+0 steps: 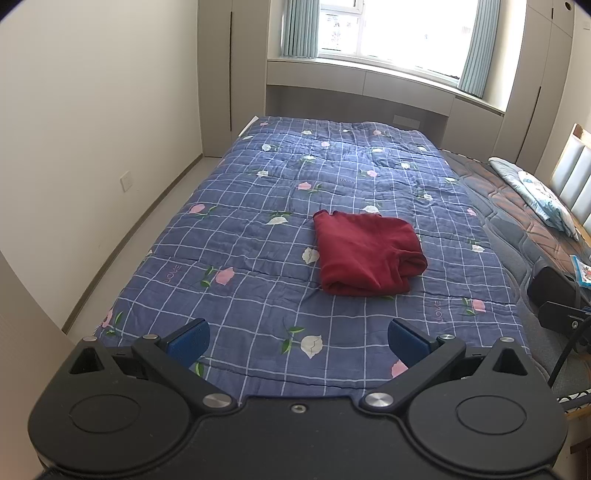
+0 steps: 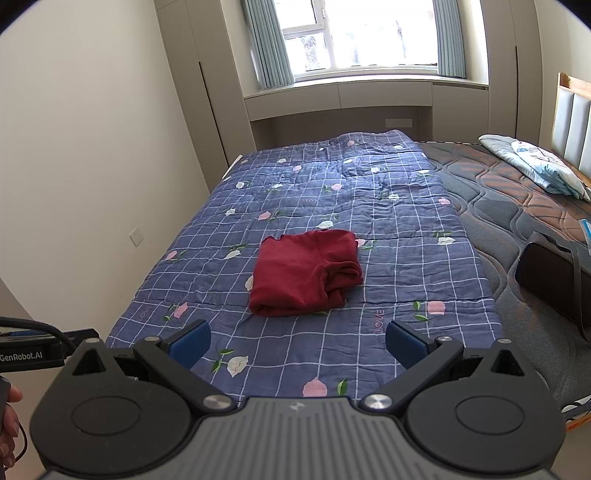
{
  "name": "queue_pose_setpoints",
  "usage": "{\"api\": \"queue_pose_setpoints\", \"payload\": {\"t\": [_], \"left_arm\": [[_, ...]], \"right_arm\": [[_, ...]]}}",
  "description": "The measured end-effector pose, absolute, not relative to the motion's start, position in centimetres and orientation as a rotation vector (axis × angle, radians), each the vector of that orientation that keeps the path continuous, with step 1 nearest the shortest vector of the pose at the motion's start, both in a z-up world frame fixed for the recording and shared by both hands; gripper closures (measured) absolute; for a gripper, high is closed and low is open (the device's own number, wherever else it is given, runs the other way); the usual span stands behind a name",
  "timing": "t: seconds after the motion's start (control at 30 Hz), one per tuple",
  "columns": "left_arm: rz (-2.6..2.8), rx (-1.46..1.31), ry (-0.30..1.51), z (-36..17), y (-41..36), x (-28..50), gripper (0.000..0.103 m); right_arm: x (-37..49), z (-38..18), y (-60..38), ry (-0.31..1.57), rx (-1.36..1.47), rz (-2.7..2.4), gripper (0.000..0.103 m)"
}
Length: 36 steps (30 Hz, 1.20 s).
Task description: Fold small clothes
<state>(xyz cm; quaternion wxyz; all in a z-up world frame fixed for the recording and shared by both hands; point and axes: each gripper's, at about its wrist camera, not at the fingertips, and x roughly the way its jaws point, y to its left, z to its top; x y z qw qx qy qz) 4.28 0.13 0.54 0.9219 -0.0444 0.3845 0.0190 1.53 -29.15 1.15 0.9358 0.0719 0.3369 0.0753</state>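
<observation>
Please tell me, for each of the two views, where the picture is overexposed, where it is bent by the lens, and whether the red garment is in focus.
Left wrist view: the window is blown out white, the wall edges bow from the fisheye, and the red garment is sharp. Right wrist view: the window is again overexposed, the corners go dark, and the red garment stays in focus on the quilt.

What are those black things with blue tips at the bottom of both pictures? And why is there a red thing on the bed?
Those are two grabbers, like big tweezers, that a person holds, one in each hand. Each has a camera looking forward past its own blue fingers. One picture comes from the left gripper, the other from the right gripper. Both are wide open and hold nothing. The red thing is a small red garment, already folded into a bundle, lying on the blue flowered quilt. Neither grabber touches it.
</observation>
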Motion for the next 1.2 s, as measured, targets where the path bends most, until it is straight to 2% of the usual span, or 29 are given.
{"api": "queue_pose_setpoints", "payload": {"t": [0.5,1.2], "left_arm": [[0.077,-0.007,0.787,0.7,0.2,4.4,0.001],[0.007,-0.034,0.793,-0.1,2.2,5.7,0.001]], "right_arm": [[1.7,1.0,-28.3,0.694,0.144,0.136,0.000],[2.0,0.8,-26.1,0.711,0.134,0.075,0.000]]}}
